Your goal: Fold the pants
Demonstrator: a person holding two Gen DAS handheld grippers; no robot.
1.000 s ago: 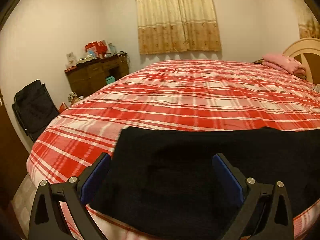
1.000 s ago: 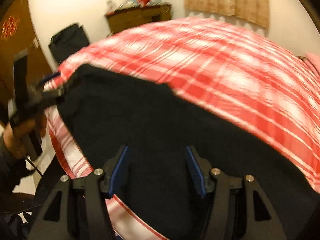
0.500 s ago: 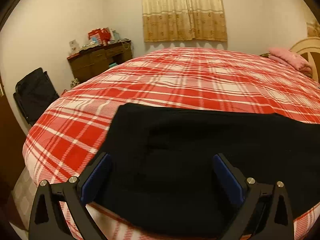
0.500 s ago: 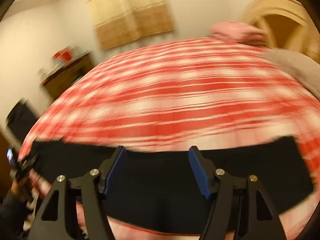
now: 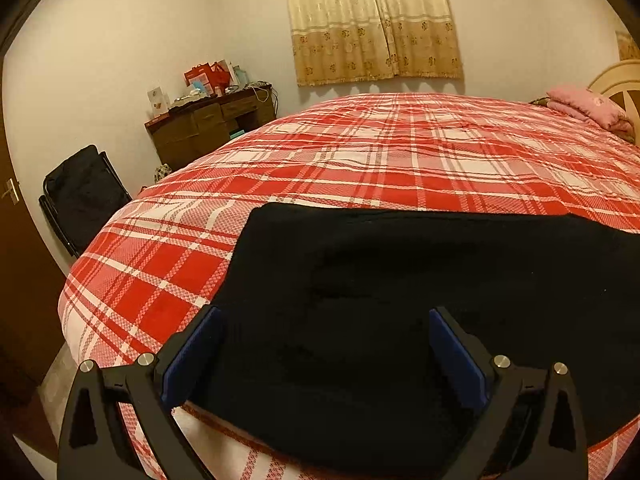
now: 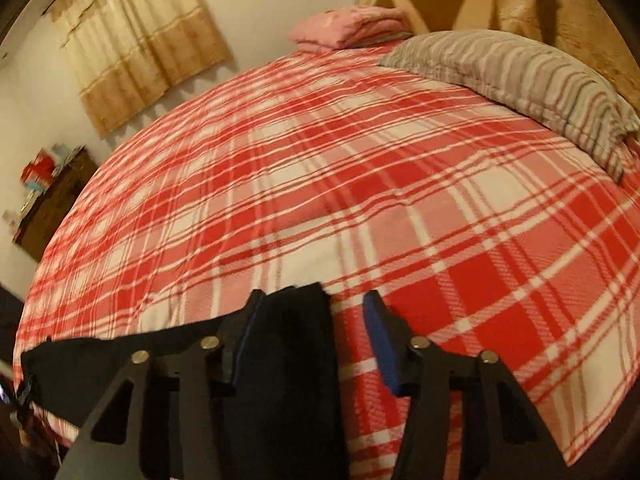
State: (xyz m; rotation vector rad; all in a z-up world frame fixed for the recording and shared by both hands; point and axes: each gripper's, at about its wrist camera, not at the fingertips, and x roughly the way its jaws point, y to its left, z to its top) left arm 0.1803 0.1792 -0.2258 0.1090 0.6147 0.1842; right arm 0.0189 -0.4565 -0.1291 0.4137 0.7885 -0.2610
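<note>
Two claws were at work: the left claw [image 5: 324,354] stood released over the pants [image 5: 400,300] along the bed's [image 5: 400,152] near edge; the right claw [image 6: 310,320], closing, needed that end squarely pinched first.

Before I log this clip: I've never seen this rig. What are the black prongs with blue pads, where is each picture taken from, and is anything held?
No robot here: a person holds a two-finger gripper in each hand, and a fisheye camera on each looks forward along its fingers, which bends the room.

The left wrist view shows the left gripper, jaws wide open, over black pants spread flat on a red plaid bedspread. It holds nothing.

The right wrist view shows the right gripper at one end of the pants. Its jaws are closing with the fabric between them; cloth lies against one pad, while bedspread shows before the other, so no grip yet.

Also visible: a grey striped pillow, folded pink bedding, curtains and a cluttered wooden dresser.
</note>
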